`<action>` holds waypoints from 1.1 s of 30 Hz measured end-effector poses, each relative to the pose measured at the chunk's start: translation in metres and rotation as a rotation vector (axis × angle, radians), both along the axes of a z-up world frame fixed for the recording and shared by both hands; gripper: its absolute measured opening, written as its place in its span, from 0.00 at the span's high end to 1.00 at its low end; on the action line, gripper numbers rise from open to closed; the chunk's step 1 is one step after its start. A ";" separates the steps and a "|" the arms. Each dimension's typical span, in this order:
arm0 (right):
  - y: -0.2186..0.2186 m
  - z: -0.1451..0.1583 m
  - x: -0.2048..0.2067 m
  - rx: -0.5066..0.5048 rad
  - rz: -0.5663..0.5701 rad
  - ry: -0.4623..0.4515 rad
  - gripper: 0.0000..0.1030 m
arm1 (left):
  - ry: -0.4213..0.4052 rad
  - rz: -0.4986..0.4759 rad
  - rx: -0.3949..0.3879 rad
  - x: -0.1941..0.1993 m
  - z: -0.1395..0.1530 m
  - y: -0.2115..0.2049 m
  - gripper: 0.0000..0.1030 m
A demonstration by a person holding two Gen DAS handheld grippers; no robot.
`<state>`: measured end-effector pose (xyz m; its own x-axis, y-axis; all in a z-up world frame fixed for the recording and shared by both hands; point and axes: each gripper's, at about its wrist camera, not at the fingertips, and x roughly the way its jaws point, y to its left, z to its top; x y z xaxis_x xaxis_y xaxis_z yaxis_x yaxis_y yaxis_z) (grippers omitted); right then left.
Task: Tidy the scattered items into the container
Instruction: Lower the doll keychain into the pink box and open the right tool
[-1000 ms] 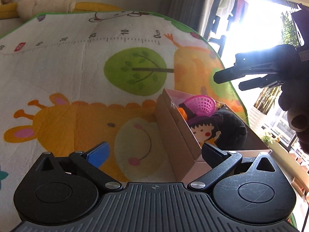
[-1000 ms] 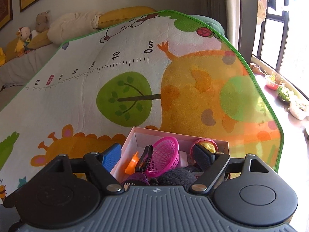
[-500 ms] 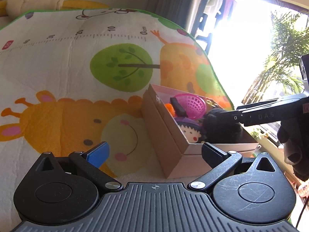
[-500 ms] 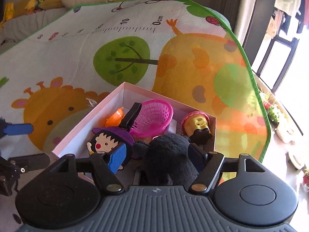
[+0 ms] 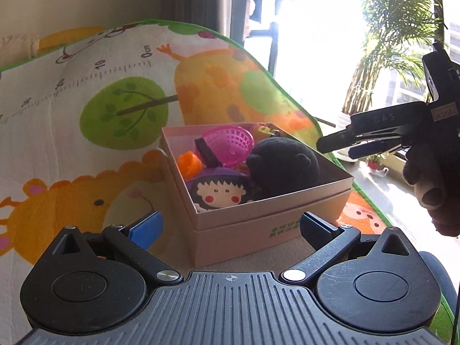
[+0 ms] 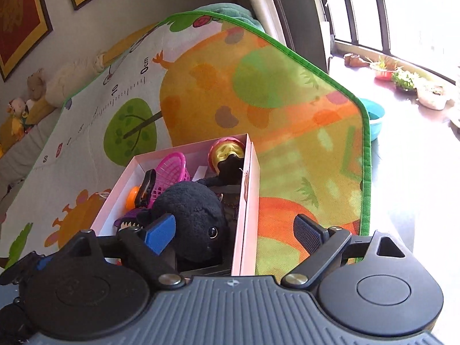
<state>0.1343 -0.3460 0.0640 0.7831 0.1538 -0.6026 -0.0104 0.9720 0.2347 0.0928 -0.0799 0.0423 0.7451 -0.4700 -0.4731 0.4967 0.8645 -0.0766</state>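
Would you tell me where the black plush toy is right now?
In both views the black plush toy lies inside the pink box, right of the purple-hatted doll and beside the pink basket.

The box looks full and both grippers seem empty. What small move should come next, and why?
Probably draw the right gripper back from the pink box. Its jaws are opening with nothing between them, and the black plush already lies inside the box beside the pink basket. The left gripper is open and empty too, and no loose item shows on the play mat.
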 end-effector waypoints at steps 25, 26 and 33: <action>0.015 -0.002 0.028 0.026 0.095 0.055 0.02 | 0.049 -0.011 0.023 0.009 -0.004 -0.018 0.00; 0.022 -0.007 0.032 0.031 0.111 0.074 0.02 | 0.058 -0.024 0.010 0.010 -0.005 -0.017 0.00; 0.067 -0.004 0.040 0.071 0.173 0.083 0.00 | 0.069 0.031 0.006 0.006 -0.003 0.007 0.00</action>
<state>0.1744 -0.2793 0.0595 0.6892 0.3260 -0.6471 -0.1537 0.9385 0.3091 0.0991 -0.0729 0.0395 0.7248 -0.4444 -0.5265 0.4633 0.8800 -0.1049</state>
